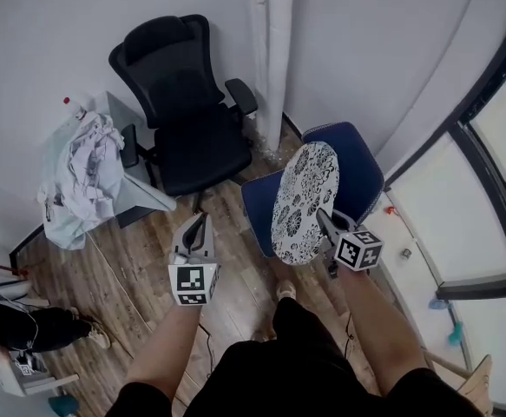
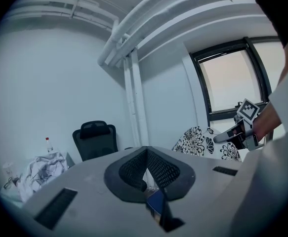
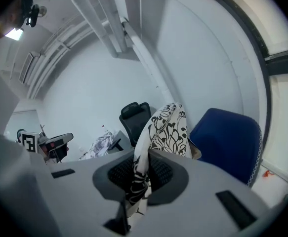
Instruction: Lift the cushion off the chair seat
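Note:
The cushion [image 1: 305,202], round and white with a black flower print, hangs on edge above the blue chair [image 1: 361,159], clear of its seat. My right gripper [image 1: 324,221] is shut on the cushion's lower right rim. In the right gripper view the printed fabric [image 3: 168,127] runs up from between the pads of that gripper [image 3: 143,174], with the blue chair [image 3: 227,142] behind it. My left gripper [image 1: 199,224] hovers to the left of the chair, shut, holding nothing. From the left gripper view its jaws [image 2: 147,179] meet, and the cushion [image 2: 198,141] and right gripper [image 2: 232,135] show at right.
A black office chair [image 1: 187,102] stands against the back wall beside a white pipe [image 1: 270,50]. A small table [image 1: 135,194] at left carries crumpled cloth [image 1: 88,168] and a bottle [image 1: 66,101]. A window frame [image 1: 487,207] runs along the right. Another person [image 1: 27,328] sits at lower left.

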`<move>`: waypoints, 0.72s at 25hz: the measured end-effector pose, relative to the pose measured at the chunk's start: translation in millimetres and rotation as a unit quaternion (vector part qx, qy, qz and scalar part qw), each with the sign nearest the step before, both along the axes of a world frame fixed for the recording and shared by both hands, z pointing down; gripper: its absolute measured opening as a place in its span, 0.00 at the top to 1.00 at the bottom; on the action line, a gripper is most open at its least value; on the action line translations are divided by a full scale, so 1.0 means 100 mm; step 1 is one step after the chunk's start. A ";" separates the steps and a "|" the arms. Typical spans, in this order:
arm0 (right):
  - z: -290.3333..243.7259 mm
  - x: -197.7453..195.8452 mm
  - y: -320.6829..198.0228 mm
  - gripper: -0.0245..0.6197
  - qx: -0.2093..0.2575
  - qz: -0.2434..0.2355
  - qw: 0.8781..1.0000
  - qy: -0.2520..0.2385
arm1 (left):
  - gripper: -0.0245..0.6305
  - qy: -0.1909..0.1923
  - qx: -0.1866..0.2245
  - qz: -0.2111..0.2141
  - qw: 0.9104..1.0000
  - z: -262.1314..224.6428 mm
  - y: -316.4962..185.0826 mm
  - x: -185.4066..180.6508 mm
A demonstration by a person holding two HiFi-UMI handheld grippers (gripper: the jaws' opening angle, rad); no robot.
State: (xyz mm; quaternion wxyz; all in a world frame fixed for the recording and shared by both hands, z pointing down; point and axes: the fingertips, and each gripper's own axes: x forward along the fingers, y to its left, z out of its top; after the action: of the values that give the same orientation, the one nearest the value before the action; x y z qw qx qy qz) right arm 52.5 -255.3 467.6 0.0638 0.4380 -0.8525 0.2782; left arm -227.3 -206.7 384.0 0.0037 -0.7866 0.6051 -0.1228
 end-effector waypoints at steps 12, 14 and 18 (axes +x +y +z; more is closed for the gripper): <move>-0.90 -0.04 -0.06 0.90 0.067 0.008 0.998 0.010 | 0.96 0.027 0.050 0.001 0.998 -0.65 -0.07 -0.15; -1.09 -0.08 -0.10 0.90 0.083 0.005 0.996 0.012 | 0.96 0.028 0.058 0.004 0.998 -0.76 -0.10 -0.18; -1.43 -0.10 -0.14 0.90 0.111 -0.002 0.994 0.013 | 0.96 0.022 0.070 0.007 0.997 -0.98 -0.15 -0.23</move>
State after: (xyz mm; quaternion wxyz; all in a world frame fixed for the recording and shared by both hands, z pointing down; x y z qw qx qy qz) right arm 42.6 -269.7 324.7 0.0266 0.4447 -0.8778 0.1758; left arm -250.1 -221.9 285.9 0.0458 -0.7911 0.6068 -0.0629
